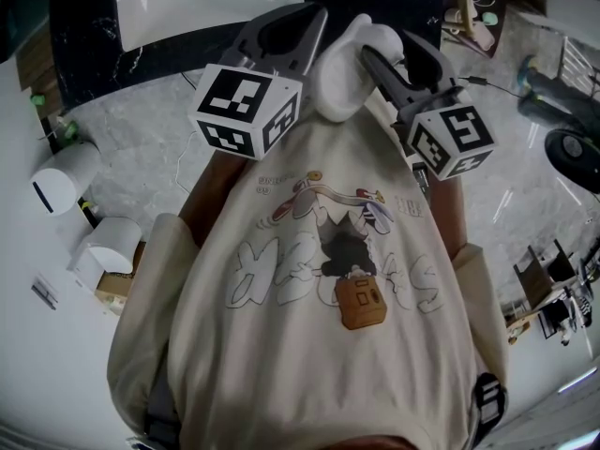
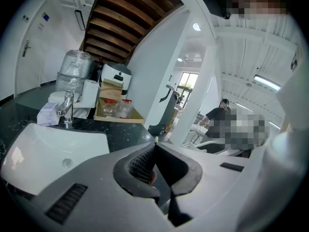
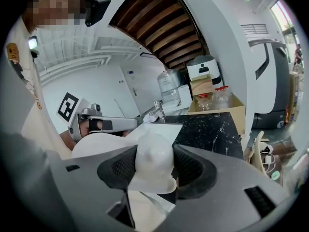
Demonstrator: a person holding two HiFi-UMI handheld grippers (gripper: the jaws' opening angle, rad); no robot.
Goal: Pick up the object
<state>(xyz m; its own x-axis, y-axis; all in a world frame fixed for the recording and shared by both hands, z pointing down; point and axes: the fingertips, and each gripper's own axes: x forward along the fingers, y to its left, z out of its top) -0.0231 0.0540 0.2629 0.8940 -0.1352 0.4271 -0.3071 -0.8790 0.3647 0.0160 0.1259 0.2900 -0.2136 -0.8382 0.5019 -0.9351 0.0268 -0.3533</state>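
Observation:
The object is a white, soft-looking rounded lump (image 1: 345, 75), held up in front of the person's cream printed shirt (image 1: 328, 279). My right gripper (image 1: 386, 52) is shut on it. In the right gripper view the white lump (image 3: 153, 161) fills the gap between the dark pads of the right gripper (image 3: 153, 167). My left gripper (image 1: 292, 26) hangs just left of the lump with its marker cube (image 1: 246, 109) below it. Seen in its own view, the left gripper (image 2: 154, 152) has its jaws closed together with nothing between them.
A black marble counter (image 2: 123, 132) carries a white sink (image 2: 53, 149), a faucet (image 2: 65, 110), a water jug (image 2: 75, 74) and a cardboard box of jars (image 2: 116, 111). A person (image 2: 217, 117) stands far off. White cylinders (image 1: 66, 178) stand on the grey floor at left.

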